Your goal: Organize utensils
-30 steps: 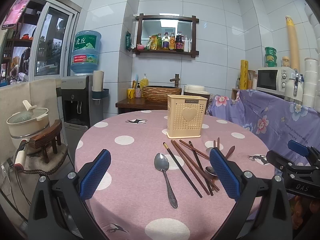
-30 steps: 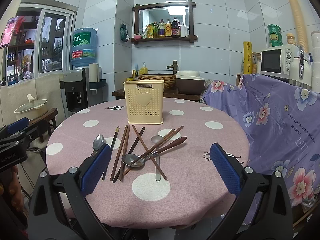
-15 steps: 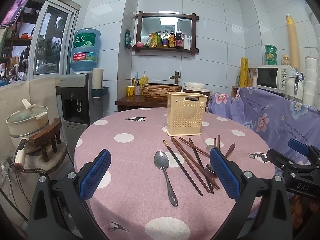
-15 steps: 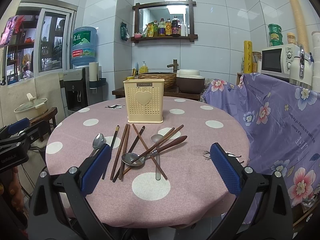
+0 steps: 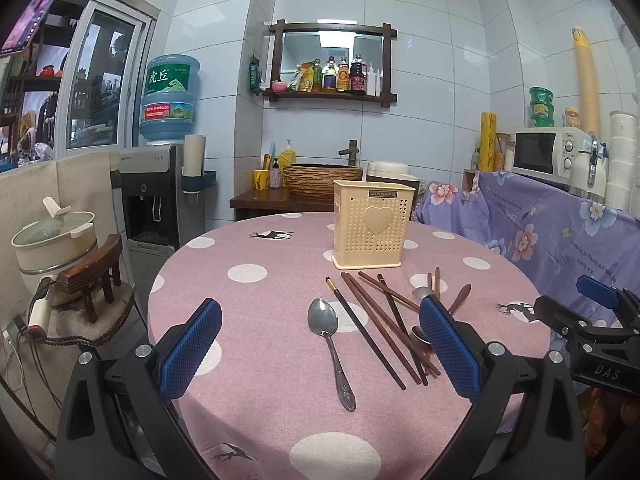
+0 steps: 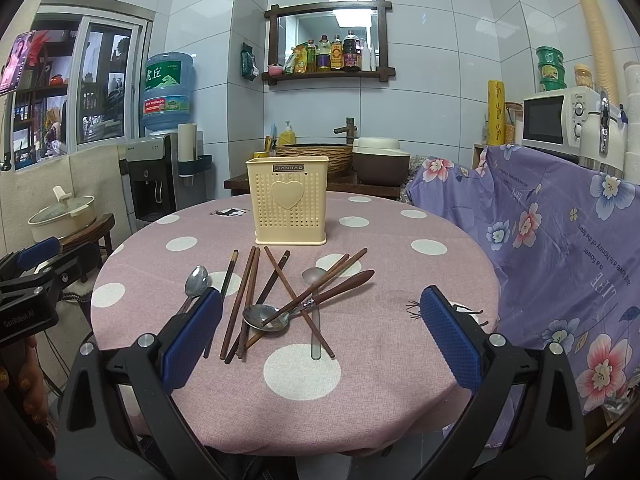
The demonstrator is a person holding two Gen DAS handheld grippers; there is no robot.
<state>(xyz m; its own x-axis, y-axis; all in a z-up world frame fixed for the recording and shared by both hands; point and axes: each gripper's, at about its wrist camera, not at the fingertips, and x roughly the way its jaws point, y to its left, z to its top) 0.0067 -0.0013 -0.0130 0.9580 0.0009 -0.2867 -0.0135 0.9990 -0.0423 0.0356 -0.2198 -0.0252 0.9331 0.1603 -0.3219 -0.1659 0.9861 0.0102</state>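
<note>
A cream perforated utensil holder (image 5: 373, 224) (image 6: 289, 206) with a heart on its front stands upright at the back of a round pink polka-dot table (image 5: 256, 400) (image 6: 360, 392). In front of it lie several brown chopsticks (image 5: 380, 320) (image 6: 246, 300), a steel spoon (image 5: 330, 344) (image 6: 196, 282) on the left, a wooden-handled spoon (image 6: 304, 306) and a clear spoon (image 6: 315, 308) crossed among them. My left gripper (image 5: 320, 354) hangs open near the table's front, over the steel spoon. My right gripper (image 6: 320, 344) is open too, nearer the pile's right side. Neither holds anything.
A purple floral cloth (image 6: 560, 240) covers a counter on the right, with a microwave (image 6: 560, 120) on it. A water dispenser (image 5: 160, 192) and a pot (image 5: 52, 240) on a stool stand left. A basket sink (image 5: 320, 184) sits behind the table.
Both views have shifted only slightly; the utensils and holder lie where they were and both grippers stay open.
</note>
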